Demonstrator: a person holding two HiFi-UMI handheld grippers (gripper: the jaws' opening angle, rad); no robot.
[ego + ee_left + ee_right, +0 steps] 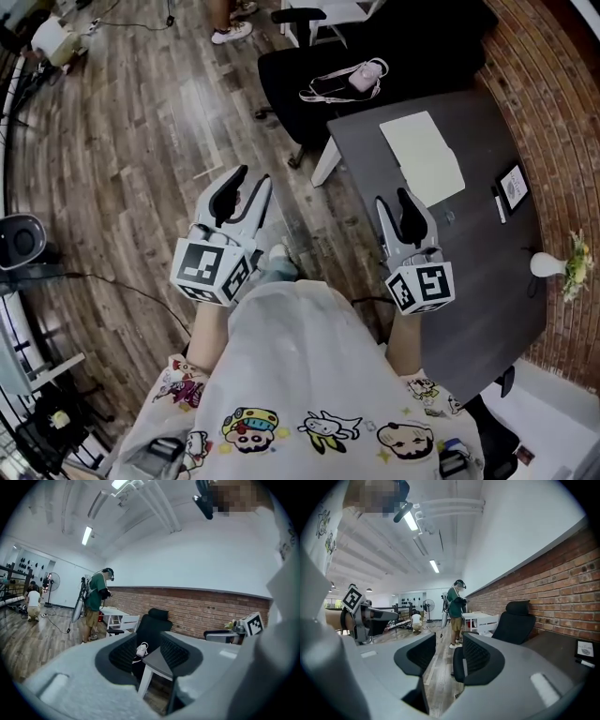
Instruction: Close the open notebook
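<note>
Dark counter [473, 281] seen at 2 o'clock in head view; notebook [423, 157] laid flat there, at 1 o'clock from right tool [392, 201]. That and left tool [247, 184] held released, empty.

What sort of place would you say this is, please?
Probably an office or studio workroom, judging by the long brick wall, the dark desk and the black office chair standing by it.

Open-plan office or lab: brick wall [543, 569], wood floor [141, 122], desk [478, 281], office chair [513, 620], ceiling strip lights [434, 566].
</note>
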